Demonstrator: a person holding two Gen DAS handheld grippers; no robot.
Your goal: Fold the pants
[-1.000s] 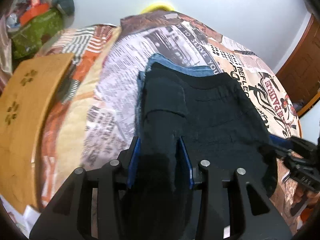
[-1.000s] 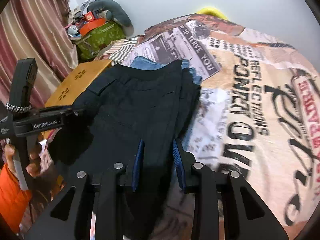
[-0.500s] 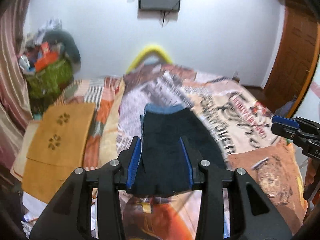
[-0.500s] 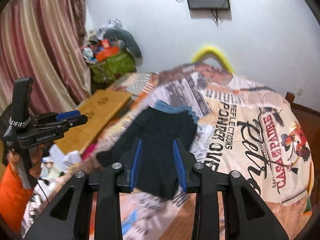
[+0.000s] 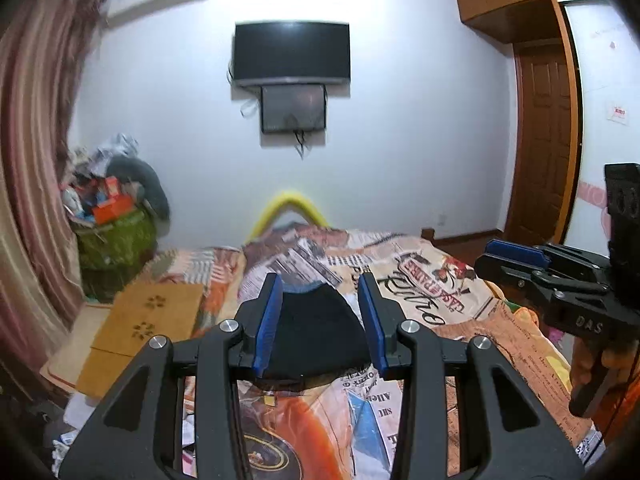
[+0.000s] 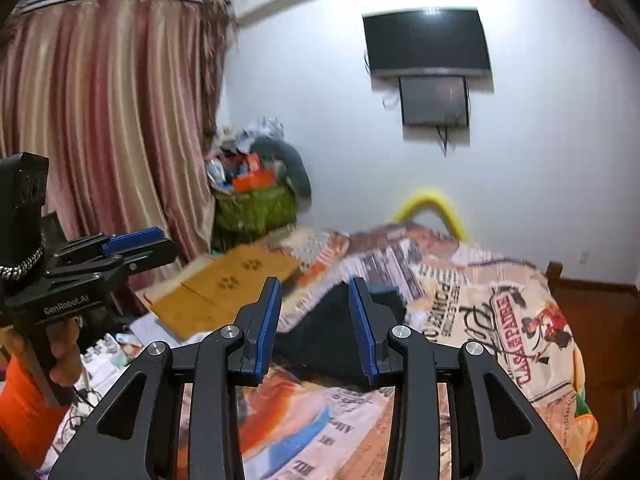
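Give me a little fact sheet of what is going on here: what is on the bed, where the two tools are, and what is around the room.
setting: bedroom, bed with a printed bedspread
pants: dark folded pants lying flat on the bedspread, a blue garment peeking out at the far edge
left tool: open, raised above the bed, holding nothing
right tool: open, raised above the bed, holding nothing
beside bed: flat wooden board, green bag piled with clutter
wall: television
window side: striped curtain

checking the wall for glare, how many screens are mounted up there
2: a wide black TV high on the white wall, and a smaller dark screen directly beneath it.
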